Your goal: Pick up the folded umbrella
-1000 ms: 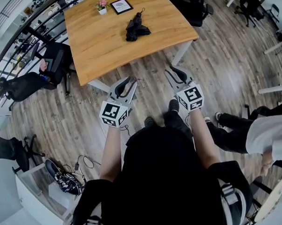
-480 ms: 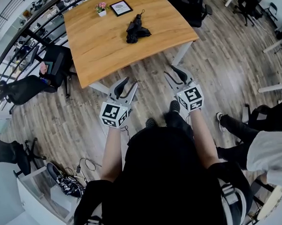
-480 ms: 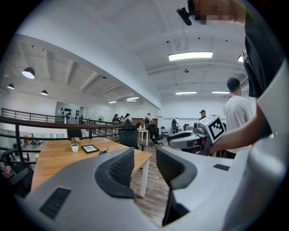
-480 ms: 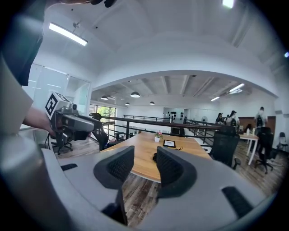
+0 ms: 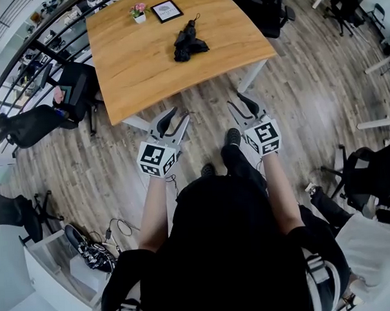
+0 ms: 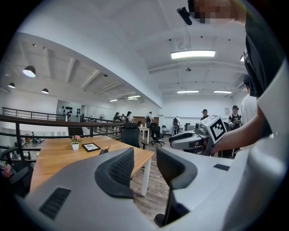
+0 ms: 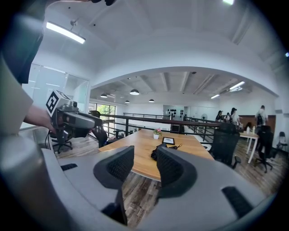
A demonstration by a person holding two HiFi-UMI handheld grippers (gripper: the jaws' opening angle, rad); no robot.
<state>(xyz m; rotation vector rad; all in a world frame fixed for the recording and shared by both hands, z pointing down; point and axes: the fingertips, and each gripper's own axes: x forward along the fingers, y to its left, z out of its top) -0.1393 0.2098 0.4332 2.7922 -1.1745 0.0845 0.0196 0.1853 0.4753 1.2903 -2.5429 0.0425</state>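
Pickup not begun: my left claw (image 5: 180, 113) and right claw (image 5: 236, 99), jaws just opening with nothing between them, stand well short of the black folded umbrella (image 5: 189, 41) lying ahead on the light wooden table (image 5: 133, 64).

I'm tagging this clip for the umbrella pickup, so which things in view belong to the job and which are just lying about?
Job: folded umbrella; wooden table under it; left gripper and right gripper, jaws just opening, nothing between them.
Lying about: small flower pot; framed picture; black office chair beside the table.
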